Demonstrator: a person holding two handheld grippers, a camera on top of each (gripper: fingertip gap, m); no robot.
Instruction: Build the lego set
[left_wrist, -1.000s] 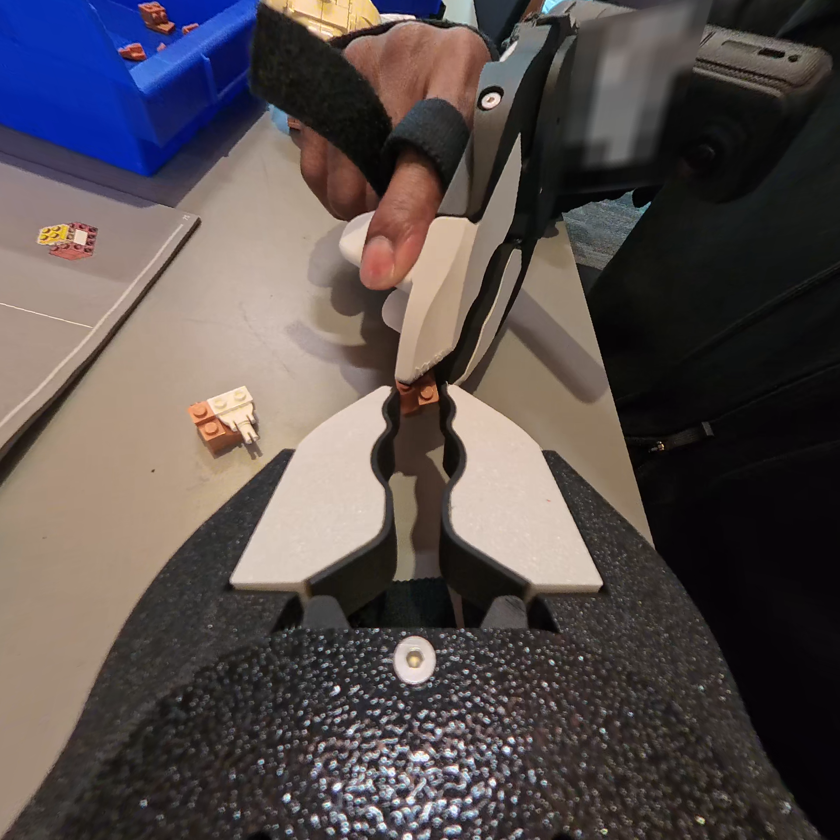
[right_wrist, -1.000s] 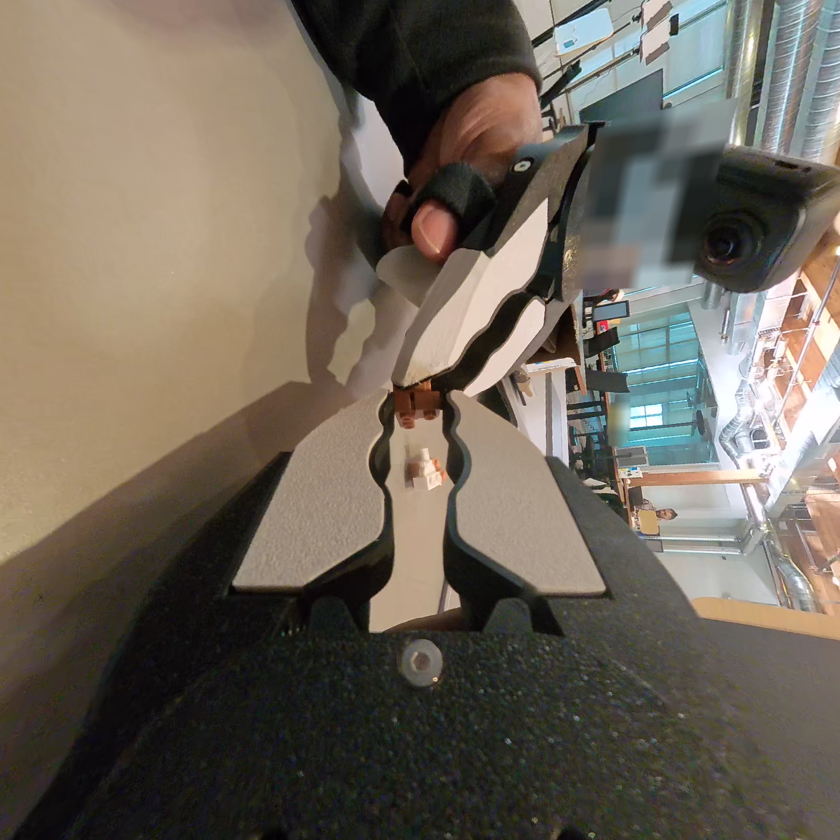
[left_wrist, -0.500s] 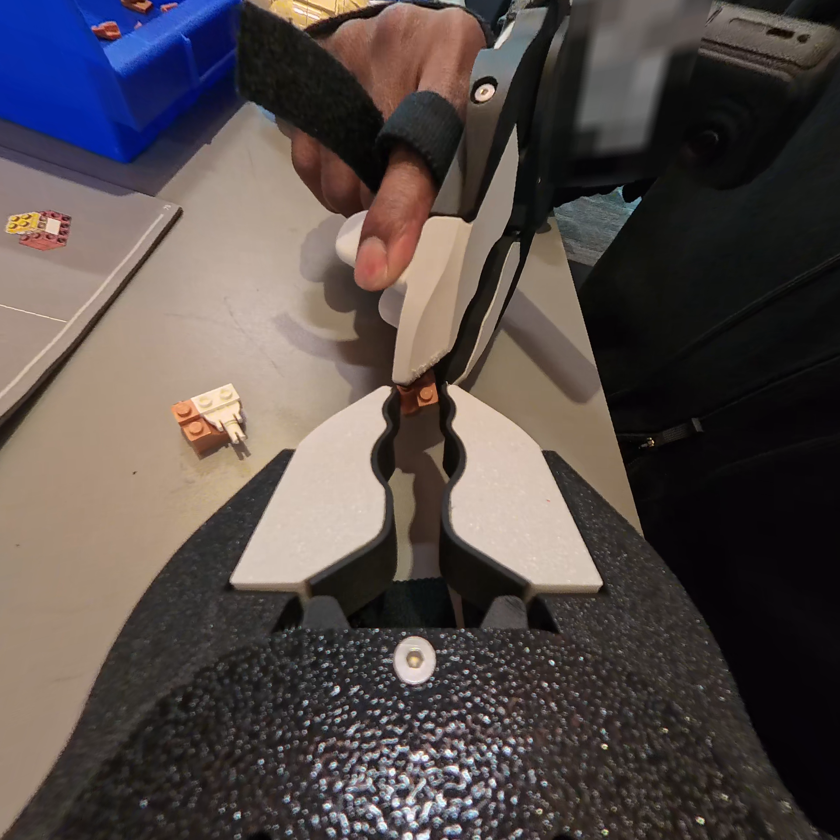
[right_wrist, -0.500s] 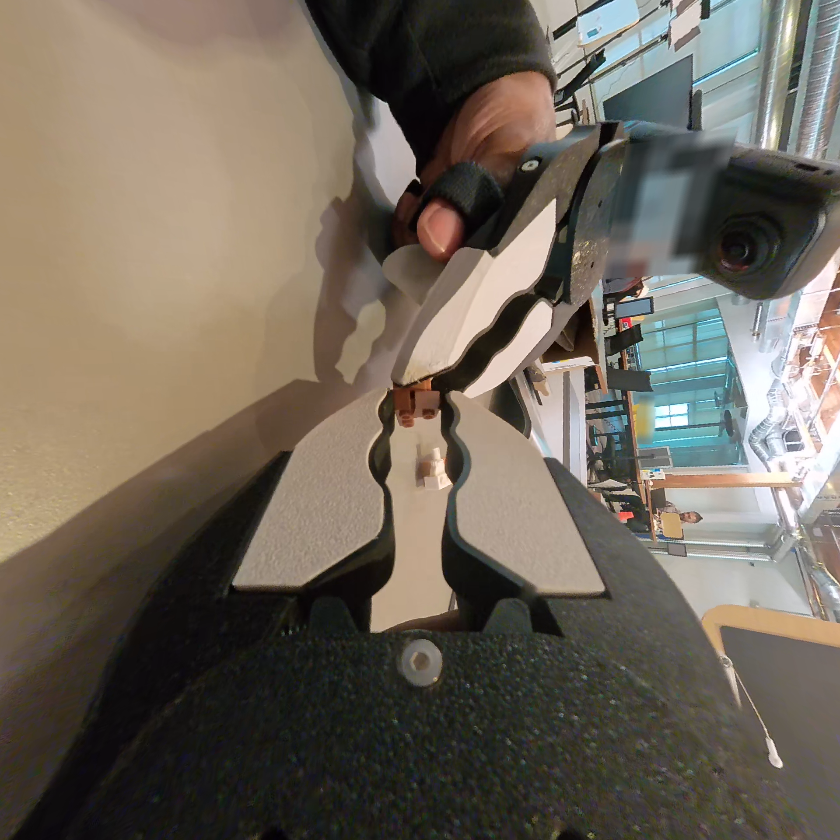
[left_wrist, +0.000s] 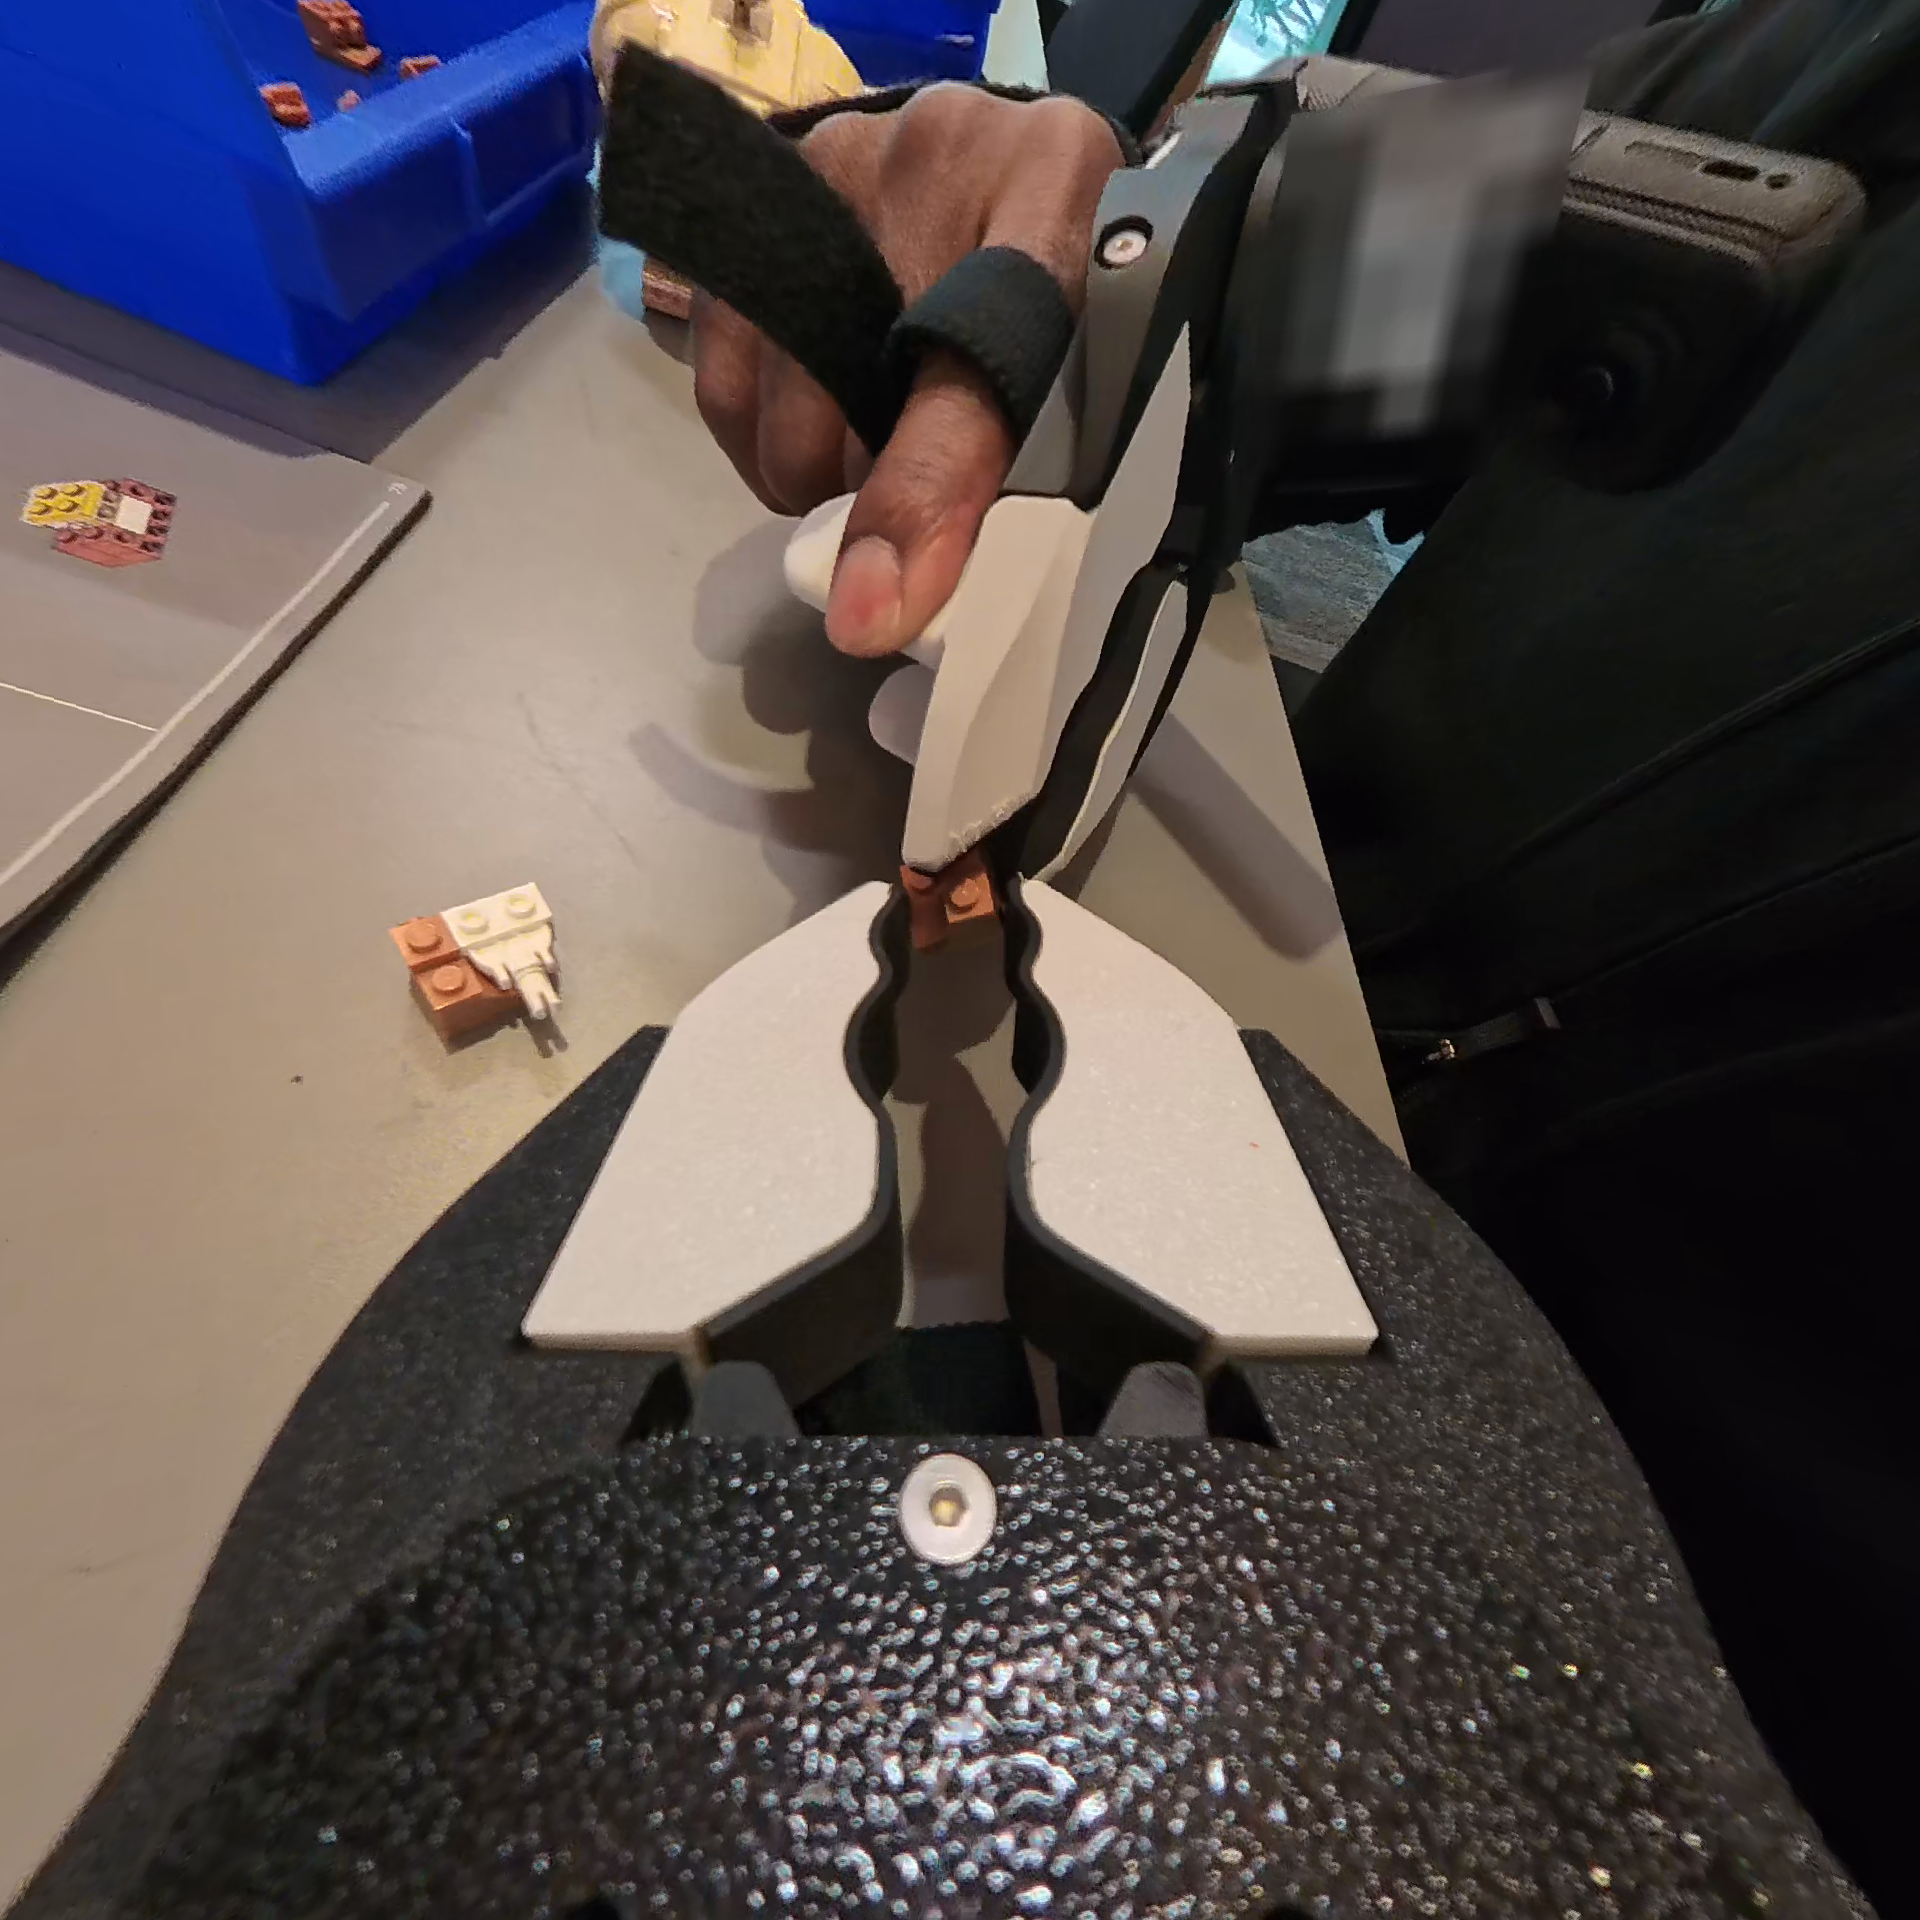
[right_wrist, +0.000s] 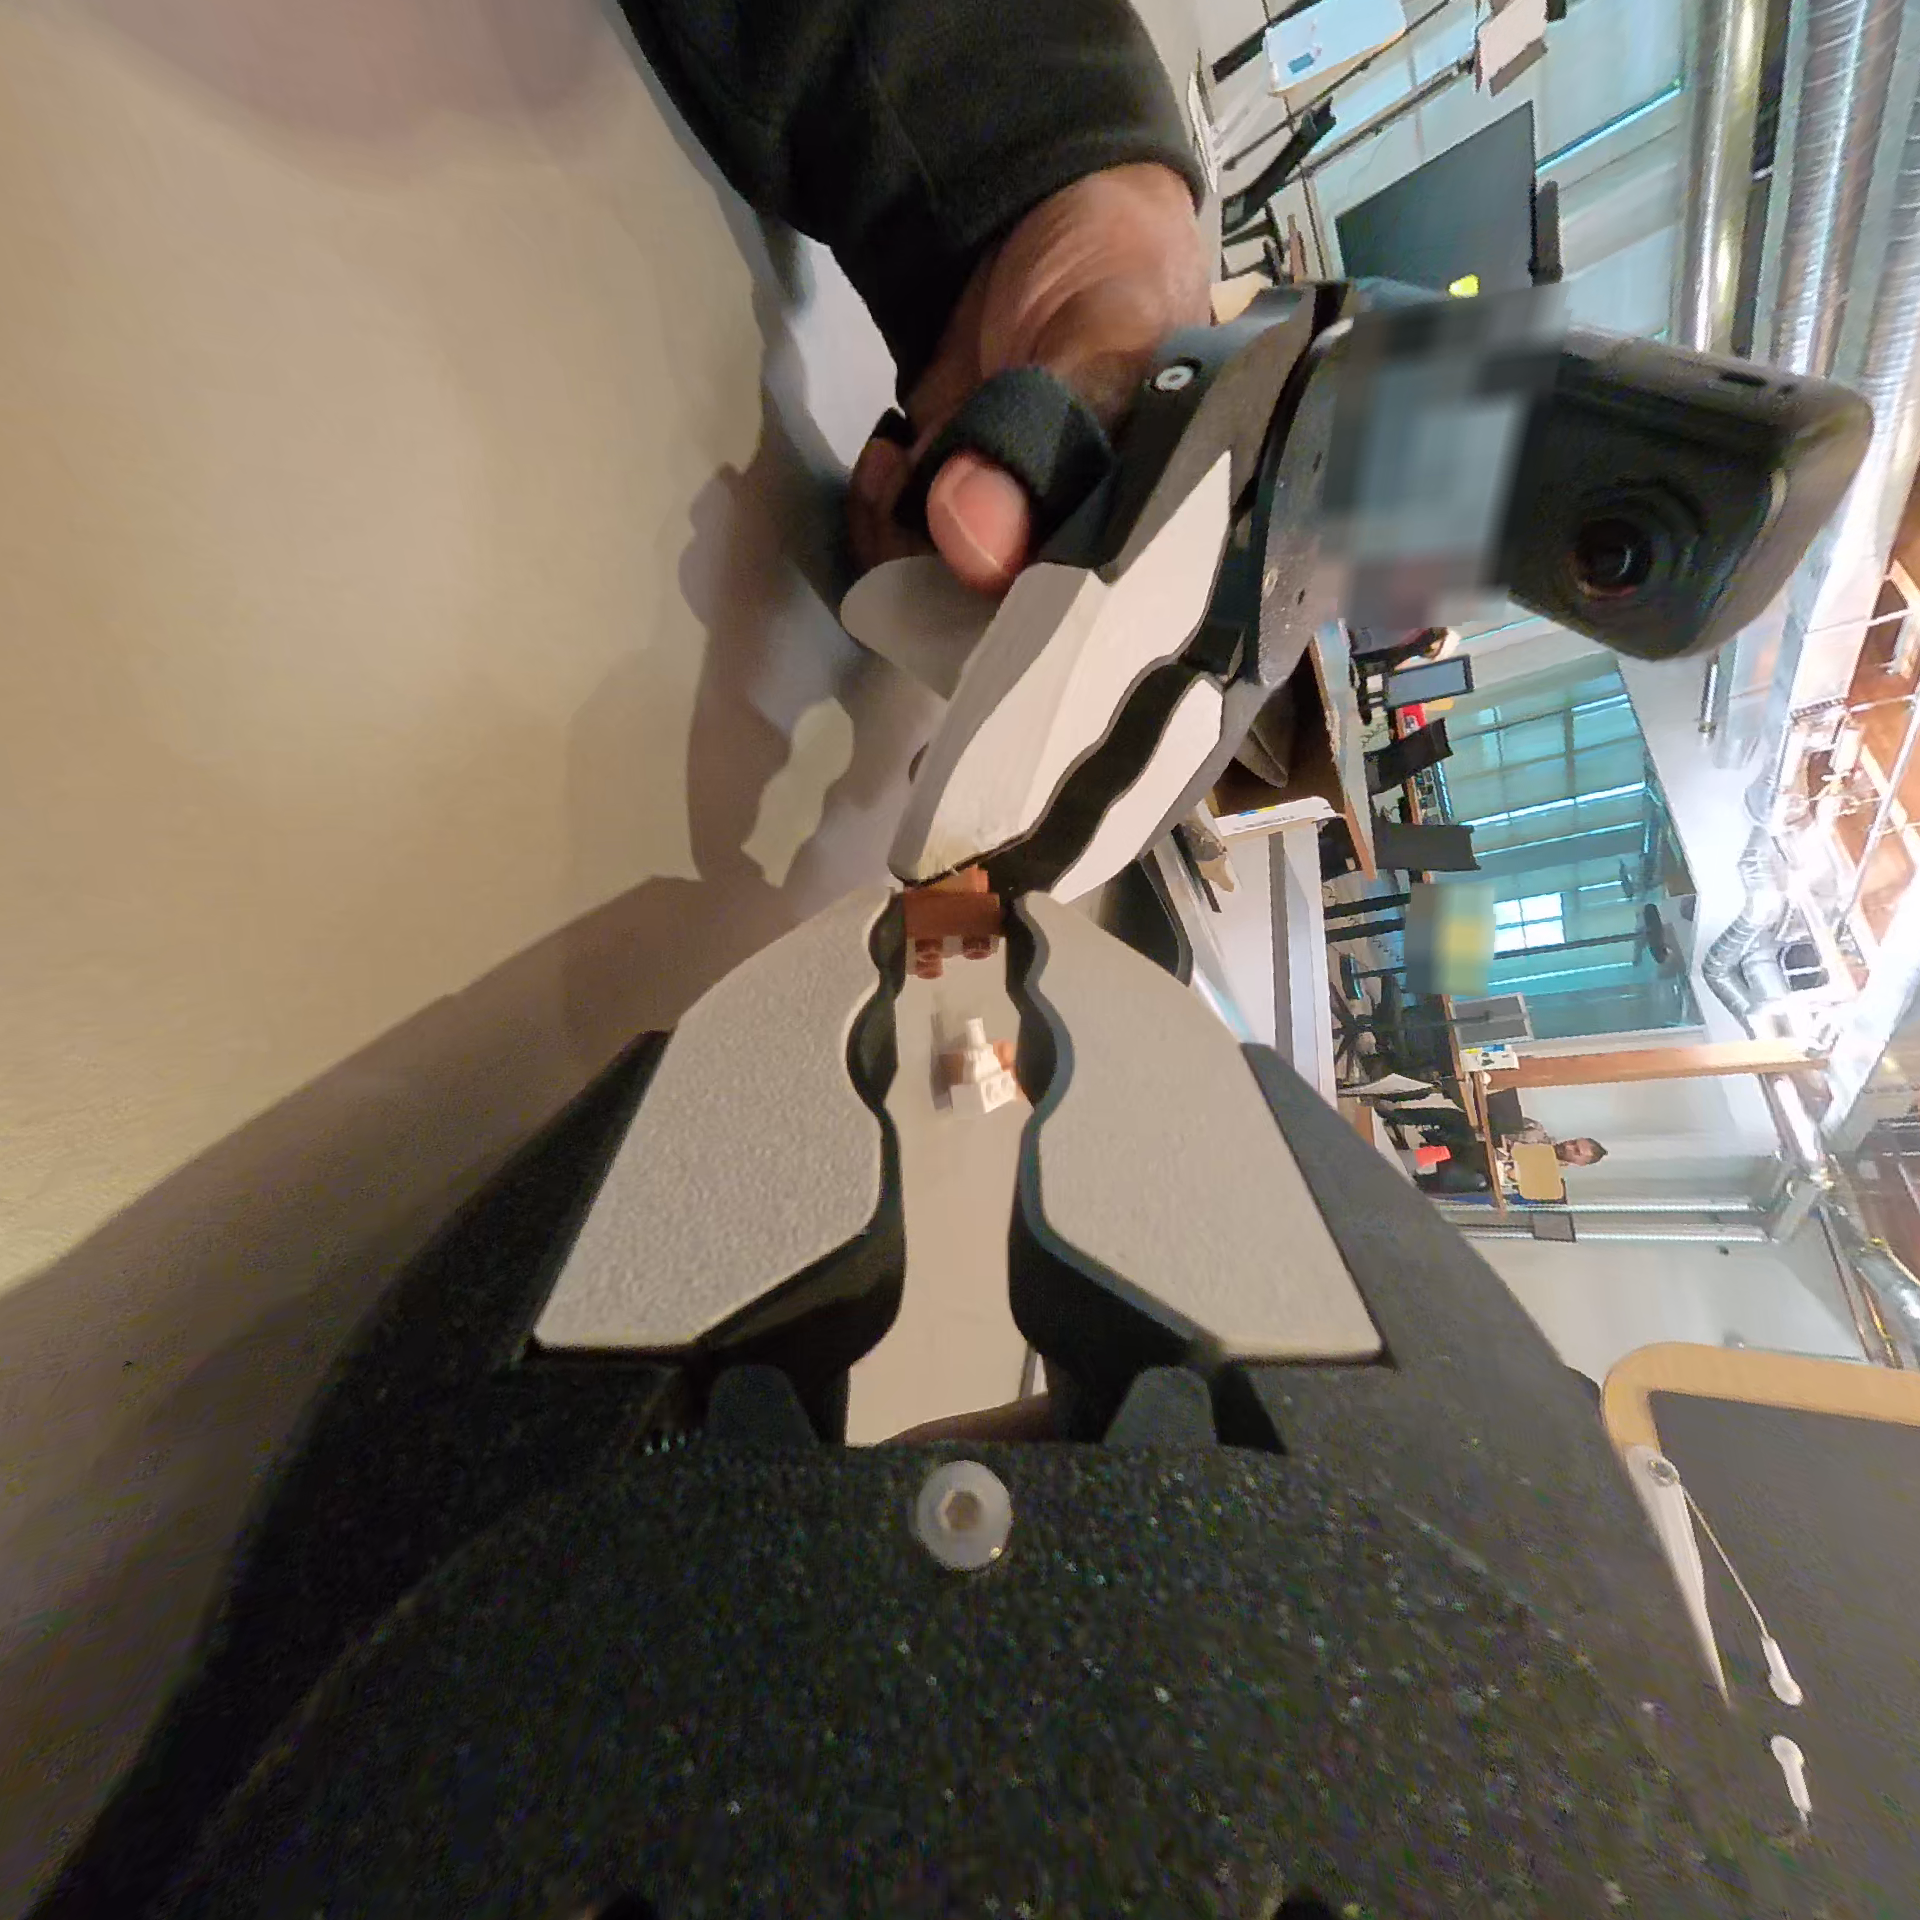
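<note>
Both tongs meet tip to tip above a grey table (left_wrist: 312, 1195) in an open workshop, the left gripper (left_wrist: 951, 914) and right gripper (right_wrist: 951, 935) each narrowed onto the same small brown brick piece (left_wrist: 956, 904), its long axis crosswise between the left pads, studs facing the left camera.

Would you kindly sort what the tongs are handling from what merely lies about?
Handled:
- brown brick piece, gripped by left tongs and right tongs

Lying about:
- brown-and-white brick cluster
- blue bin
- grey mat
</note>
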